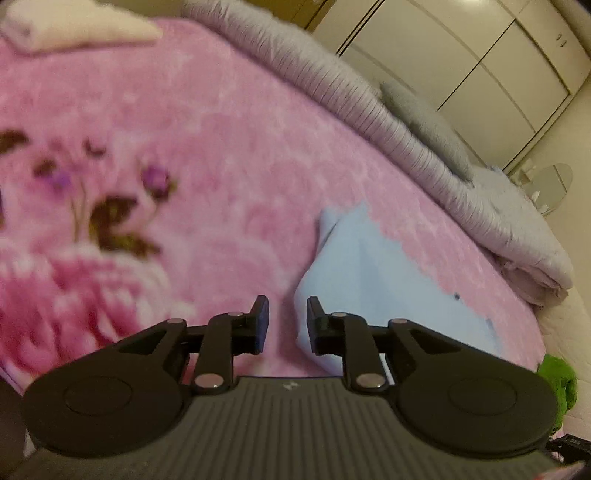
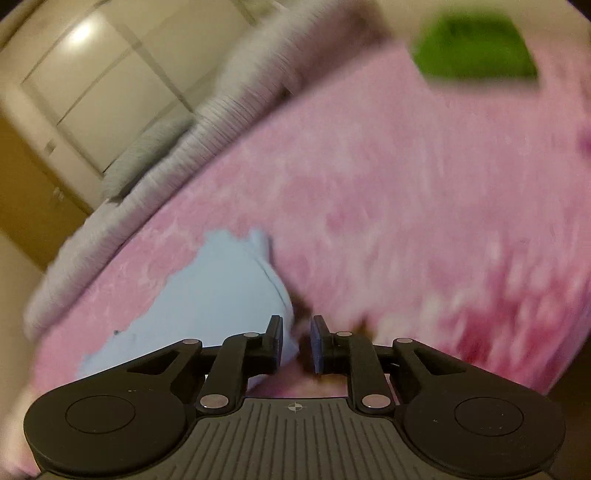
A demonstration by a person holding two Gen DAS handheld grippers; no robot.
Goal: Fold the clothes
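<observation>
A light blue garment (image 1: pixel 380 280) lies folded on the pink floral blanket (image 1: pixel 221 166) of a bed; it also shows in the right wrist view (image 2: pixel 218 291). My left gripper (image 1: pixel 287 323) is open and empty, its fingers just at the garment's left edge, above the blanket. My right gripper (image 2: pixel 297 343) is open with a narrow gap and empty, at the garment's right edge. The right wrist view is blurred by motion.
A folded green cloth (image 2: pixel 474 48) lies on the blanket; its edge shows in the left wrist view (image 1: pixel 559 384). A white folded item (image 1: pixel 74 24) sits at the far corner. A rolled grey quilt (image 1: pixel 388 122) runs along the bed's far side. Wardrobe doors (image 1: pixel 480 66) stand behind.
</observation>
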